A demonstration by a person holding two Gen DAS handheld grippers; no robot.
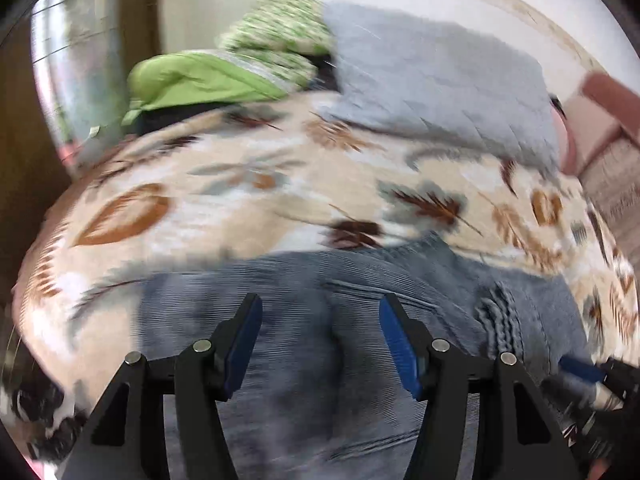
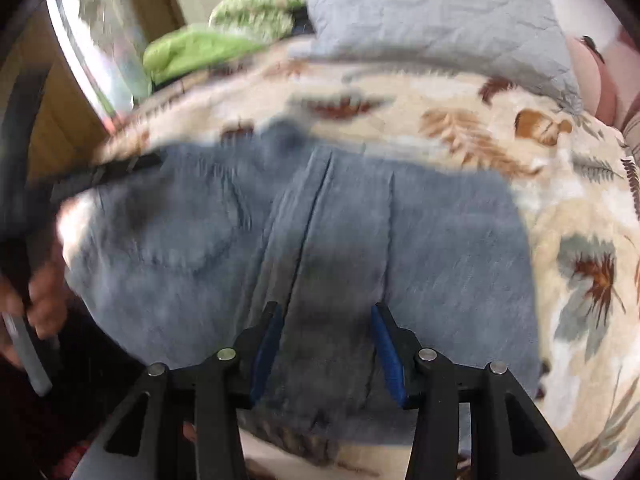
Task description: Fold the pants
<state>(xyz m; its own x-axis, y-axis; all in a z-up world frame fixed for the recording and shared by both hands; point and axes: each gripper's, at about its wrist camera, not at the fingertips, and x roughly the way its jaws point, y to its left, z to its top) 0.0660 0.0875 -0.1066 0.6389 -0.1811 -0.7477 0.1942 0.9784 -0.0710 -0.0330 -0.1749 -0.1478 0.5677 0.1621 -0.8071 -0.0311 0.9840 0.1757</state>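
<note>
Grey-blue jeans [image 2: 328, 240] lie spread on a leaf-patterned blanket [image 2: 480, 128], in a compact folded-looking shape with a back pocket at the left. The jeans also fill the near part of the left wrist view [image 1: 312, 320]. My left gripper [image 1: 320, 312] hovers just above the denim, open and empty. My right gripper [image 2: 326, 316] is open and empty above the near middle of the jeans. The right gripper's blue pad shows at the right edge of the left wrist view [image 1: 582, 368]. The left gripper shows blurred at the left of the right wrist view [image 2: 104, 172]. Both views are motion-blurred.
A grey quilted pillow [image 1: 440, 72] lies at the back of the bed. Green bedding [image 1: 224, 68] is piled at the back left. A window and a wooden frame [image 1: 80, 60] stand at the left. The bed's right edge meets a pinkish surface [image 1: 600, 132].
</note>
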